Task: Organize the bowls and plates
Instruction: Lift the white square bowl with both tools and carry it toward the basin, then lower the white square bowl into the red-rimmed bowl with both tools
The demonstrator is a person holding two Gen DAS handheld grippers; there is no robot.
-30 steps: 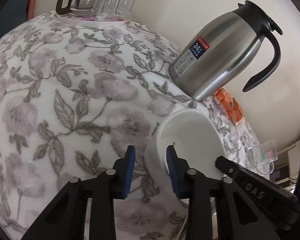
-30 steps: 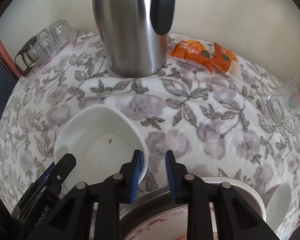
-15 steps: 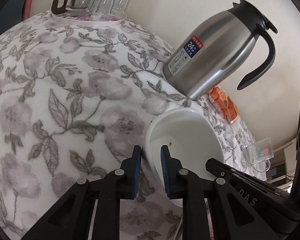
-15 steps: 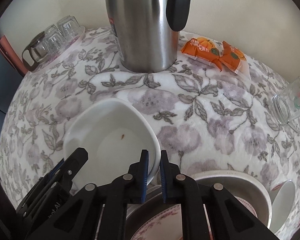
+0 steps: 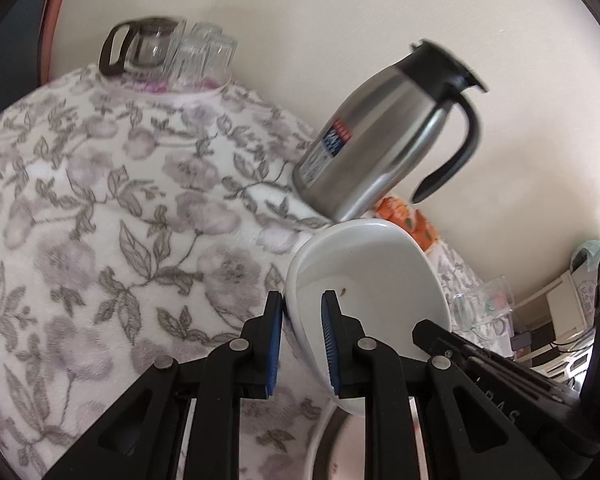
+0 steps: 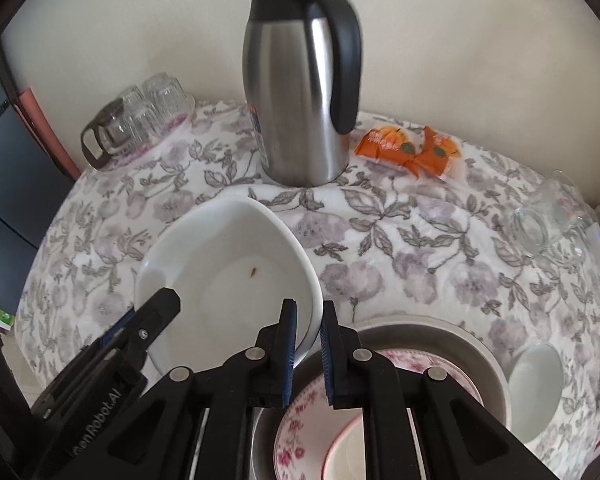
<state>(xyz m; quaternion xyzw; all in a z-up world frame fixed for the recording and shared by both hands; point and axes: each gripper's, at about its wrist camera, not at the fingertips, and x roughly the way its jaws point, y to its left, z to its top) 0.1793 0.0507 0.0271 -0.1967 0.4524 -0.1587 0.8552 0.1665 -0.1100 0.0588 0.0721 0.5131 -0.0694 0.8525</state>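
floral tablecloth (image 6: 400, 248) covers the whole table; steel thermos jug (image 6: 300, 92) upright at the back by the wall, black handle facing the right-wrist cam; metal basin (image 6: 480, 356) at the near edge with a pink-flowered plate (image 6: 300, 436) and a red-rimmed dish (image 6: 348, 452) inside; white bowl (image 6: 228, 276) tilted, just left of the basin, its near-right edge over the basin rim, small brown speck on its inner floor; left gripper (image 5: 300, 344) clamped on the bowl's left rim, one blue pad outside, one inside; right gripper (image 6: 309, 344) clamped on the bowl's right rim the same way; tray of upturned glasses with a glass pot (image 6: 136, 128) back left; orange snack packets (image 6: 408, 152) right of the jug; glass mug (image 6: 548, 220) on its side far right; white spoon (image 6: 536, 388) beside the basin on the right.
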